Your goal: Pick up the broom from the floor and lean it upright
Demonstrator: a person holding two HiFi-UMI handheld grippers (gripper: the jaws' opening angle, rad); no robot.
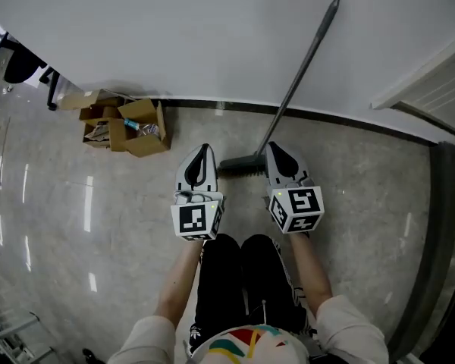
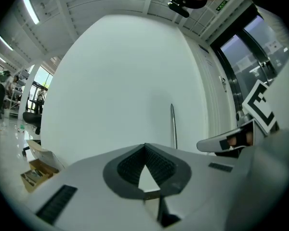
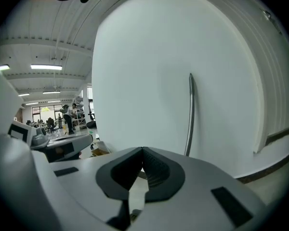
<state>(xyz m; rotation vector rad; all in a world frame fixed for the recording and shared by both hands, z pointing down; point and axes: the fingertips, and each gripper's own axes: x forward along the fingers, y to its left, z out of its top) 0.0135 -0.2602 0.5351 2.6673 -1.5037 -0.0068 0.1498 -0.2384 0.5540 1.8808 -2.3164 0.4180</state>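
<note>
The broom [image 1: 299, 74] leans upright against the white wall, its dark head [image 1: 241, 164] on the floor and its grey handle slanting up to the right. In the head view my left gripper [image 1: 203, 152] hangs just left of the broom head, and my right gripper [image 1: 275, 150] is just right of it by the foot of the handle. Both are shut with nothing between their fingers. From the left gripper [image 2: 145, 146] the broom handle [image 2: 173, 124] shows ahead and apart. The right gripper [image 3: 142, 149] also has the handle [image 3: 190, 114] standing clear of its jaws.
Open cardboard boxes [image 1: 125, 123] sit on the floor at the wall to the left. A black chair [image 1: 23, 63] stands at the far left. A white door frame [image 1: 432, 89] and a dark threshold run along the right. The person's legs are below the grippers.
</note>
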